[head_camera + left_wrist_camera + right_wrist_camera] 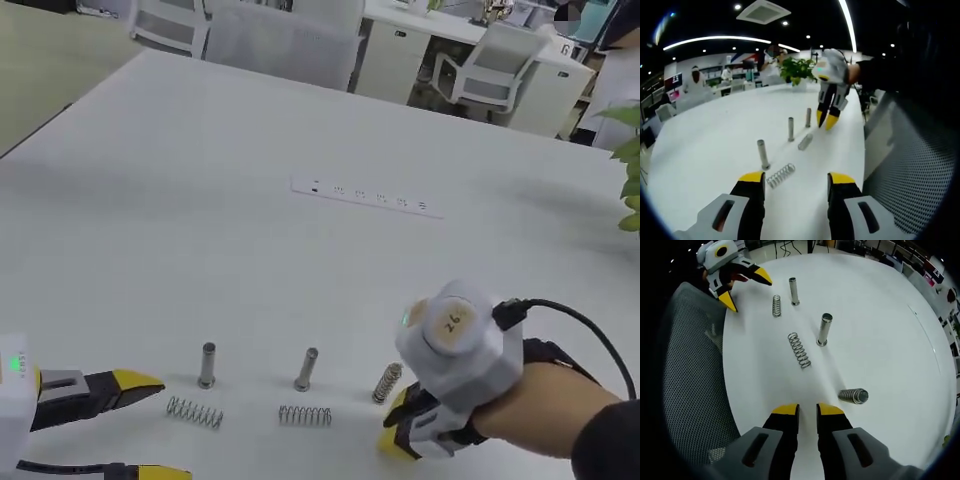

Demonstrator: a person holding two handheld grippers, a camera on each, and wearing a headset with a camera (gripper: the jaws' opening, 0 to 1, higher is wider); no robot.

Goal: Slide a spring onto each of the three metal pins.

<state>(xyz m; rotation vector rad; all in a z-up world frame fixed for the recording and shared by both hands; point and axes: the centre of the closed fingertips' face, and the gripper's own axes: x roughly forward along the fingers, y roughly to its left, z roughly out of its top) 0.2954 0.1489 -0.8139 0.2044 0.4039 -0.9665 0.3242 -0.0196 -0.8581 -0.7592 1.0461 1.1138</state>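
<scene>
Three short metal pins stand in a row near the table's front edge: the left pin (207, 365), the middle pin (307, 370) and the right pin (388, 383), which has a spring around it (854, 396). Two loose springs lie flat, one (194, 412) before the left pin and one (304, 415) before the middle pin. My left gripper (796, 180) is open wide, left of the row, with nothing in it. My right gripper (807, 410) sits just beside the sprung pin, its jaws a narrow gap apart and holding nothing.
A white power strip (365, 195) lies mid-table, far beyond the pins. The table's front edge (727, 385) runs close behind the springs, with a mesh chair (690, 390) below it. Office chairs (490, 70) and a plant (628, 150) are past the far side.
</scene>
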